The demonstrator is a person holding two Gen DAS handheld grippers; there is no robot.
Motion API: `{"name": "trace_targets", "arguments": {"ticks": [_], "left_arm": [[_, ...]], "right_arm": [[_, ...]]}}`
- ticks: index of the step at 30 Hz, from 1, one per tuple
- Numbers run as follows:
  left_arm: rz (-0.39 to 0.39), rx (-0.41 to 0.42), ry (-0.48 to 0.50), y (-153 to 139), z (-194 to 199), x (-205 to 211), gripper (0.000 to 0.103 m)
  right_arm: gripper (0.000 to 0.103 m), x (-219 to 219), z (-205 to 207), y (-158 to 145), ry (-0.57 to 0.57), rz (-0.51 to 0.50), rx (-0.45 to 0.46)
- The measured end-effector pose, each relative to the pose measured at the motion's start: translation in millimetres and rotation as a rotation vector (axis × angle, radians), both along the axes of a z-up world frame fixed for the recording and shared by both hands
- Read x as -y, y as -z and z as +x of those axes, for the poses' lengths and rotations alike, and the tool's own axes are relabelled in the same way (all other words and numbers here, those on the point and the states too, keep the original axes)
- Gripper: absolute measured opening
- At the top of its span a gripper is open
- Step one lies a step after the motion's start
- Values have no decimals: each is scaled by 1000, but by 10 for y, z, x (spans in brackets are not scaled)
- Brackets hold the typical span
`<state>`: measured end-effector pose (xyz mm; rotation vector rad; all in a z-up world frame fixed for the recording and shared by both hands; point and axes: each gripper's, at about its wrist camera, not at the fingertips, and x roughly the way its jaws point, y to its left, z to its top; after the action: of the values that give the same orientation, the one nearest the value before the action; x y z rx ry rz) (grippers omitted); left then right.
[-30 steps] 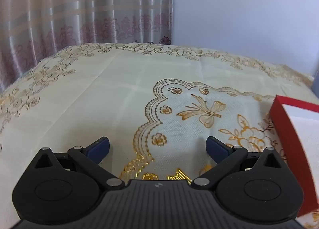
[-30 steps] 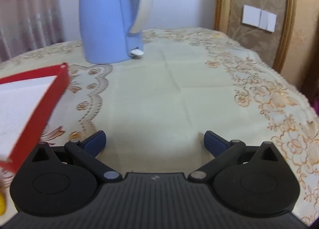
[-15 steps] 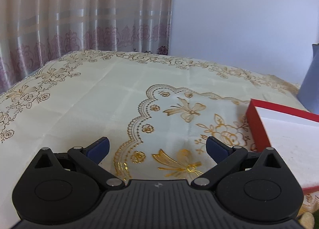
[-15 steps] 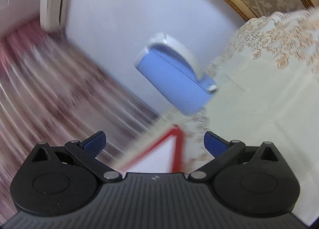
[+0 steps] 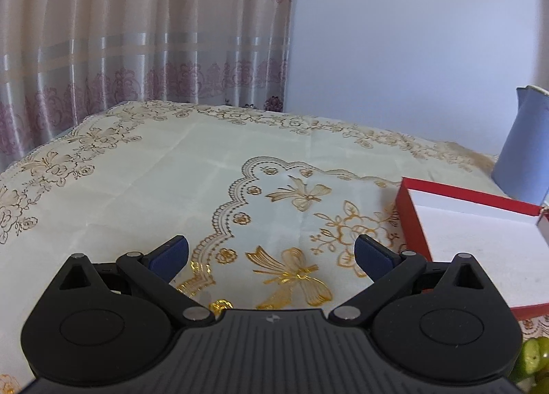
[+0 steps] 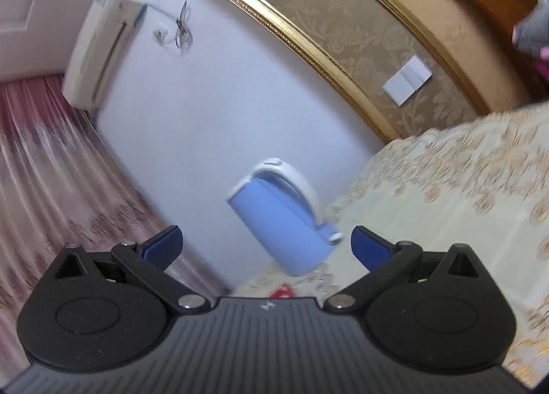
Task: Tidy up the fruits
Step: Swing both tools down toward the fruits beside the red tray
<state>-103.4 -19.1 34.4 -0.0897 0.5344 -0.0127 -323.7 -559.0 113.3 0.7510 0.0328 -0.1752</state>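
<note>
Your left gripper [image 5: 271, 251]: spread wide, empty, raised since before | red box [image 5: 480, 246] right, green fruit [image 5: 533, 358] beside it | right gripper [image 6: 266, 244]: spread, empty, now tilted toward blue jug [image 6: 284, 226]

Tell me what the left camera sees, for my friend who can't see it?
The open left gripper hovers empty over a cream tablecloth with gold butterflies. An empty red box with a white inside sits on its right, some green fruit peeks in below.
</note>
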Motion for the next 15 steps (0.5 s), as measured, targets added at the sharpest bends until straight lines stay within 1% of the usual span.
{"name": "trace_targets", "arguments": {"ticks": [1, 2, 5, 7, 9, 11, 15], "left_arm": [[-4, 1, 4, 1, -18, 0, 103], [-10, 0, 6, 6, -38, 4, 103], [-19, -3, 12, 24, -84, 16, 103], [-23, -6, 16, 46, -113, 24, 103], [-35, -3, 20, 83, -146, 26, 103], [-46, -1, 22, 120, -171, 20, 103], [-69, -46, 27, 213, -124, 6, 103]], "right_arm": [[103, -19, 32, 9, 14, -39, -48], [103, -81, 46, -3, 27, -91, -77], [103, -353, 77, -20, 14, -274, -74], [103, -532, 93, -64, -9, -366, -96], [103, -642, 158, -60, -46, -405, -135], [103, -830, 112, -37, -51, -441, -166], [103, -1026, 201, 13, -62, -484, -275]]}}
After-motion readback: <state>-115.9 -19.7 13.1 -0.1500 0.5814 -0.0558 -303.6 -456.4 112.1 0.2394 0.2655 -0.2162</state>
